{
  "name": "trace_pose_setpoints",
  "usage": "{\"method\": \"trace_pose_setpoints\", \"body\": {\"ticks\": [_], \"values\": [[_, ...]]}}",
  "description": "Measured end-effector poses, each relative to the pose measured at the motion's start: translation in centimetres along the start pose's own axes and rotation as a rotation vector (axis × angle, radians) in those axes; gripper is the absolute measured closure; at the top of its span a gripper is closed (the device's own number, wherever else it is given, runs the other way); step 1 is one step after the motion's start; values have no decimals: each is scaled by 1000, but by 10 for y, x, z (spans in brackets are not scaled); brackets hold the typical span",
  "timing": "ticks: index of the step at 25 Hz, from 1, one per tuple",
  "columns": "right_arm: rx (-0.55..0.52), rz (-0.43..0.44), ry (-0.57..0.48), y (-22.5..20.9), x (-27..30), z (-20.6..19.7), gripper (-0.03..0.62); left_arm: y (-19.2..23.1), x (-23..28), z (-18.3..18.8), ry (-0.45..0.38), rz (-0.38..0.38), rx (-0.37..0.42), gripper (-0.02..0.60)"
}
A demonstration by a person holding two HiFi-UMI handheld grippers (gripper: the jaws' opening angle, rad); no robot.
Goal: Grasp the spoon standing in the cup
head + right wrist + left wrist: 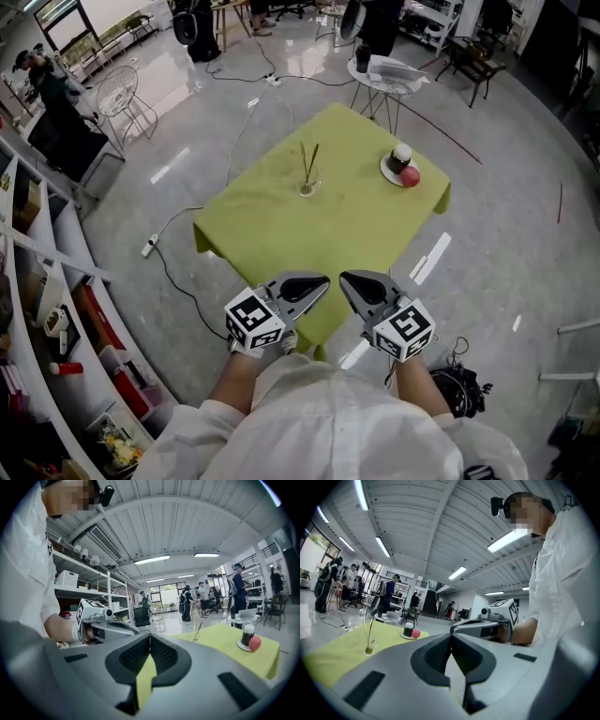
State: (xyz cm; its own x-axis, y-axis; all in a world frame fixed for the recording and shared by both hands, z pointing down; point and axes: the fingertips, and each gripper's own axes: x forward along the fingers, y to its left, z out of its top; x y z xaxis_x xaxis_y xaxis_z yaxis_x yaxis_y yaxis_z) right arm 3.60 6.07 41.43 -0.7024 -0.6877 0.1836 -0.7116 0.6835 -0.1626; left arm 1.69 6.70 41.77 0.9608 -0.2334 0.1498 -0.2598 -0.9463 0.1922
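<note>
Thin gold-coloured spoon (pixel 313 159) stands handle-up in clear glass cup (pixel 307 186), presumably for easy grasping; left gripper (pixel 319 283) and right gripper (pixel 350 281), jaws together and empty, sit well apart from it.

The cup (pixel 307 186) is too small to make out — its two thin stems (pixel 309 161) cannot be told spoon from stick. The left gripper (pixel 323 281) and right gripper (pixel 345 278) cover part of the near edges of the table (pixel 272 230).

The cloth (pixel 356 225) is matt green fabric, the cup (pixel 307 186) clear glass, the floor (pixel 497 141) smooth and glossy.
</note>
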Motion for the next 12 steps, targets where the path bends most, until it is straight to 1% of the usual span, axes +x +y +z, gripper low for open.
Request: {"method": "trace_pose_setpoints", "body": {"ticks": [5,12], "values": [[21,-29,9,-9,34,4,589,38,-8,6,-4,-27,1,577],[4,-72,29,-22,68,11,589,76,-19,1,-5,-67,-14,577]]}}
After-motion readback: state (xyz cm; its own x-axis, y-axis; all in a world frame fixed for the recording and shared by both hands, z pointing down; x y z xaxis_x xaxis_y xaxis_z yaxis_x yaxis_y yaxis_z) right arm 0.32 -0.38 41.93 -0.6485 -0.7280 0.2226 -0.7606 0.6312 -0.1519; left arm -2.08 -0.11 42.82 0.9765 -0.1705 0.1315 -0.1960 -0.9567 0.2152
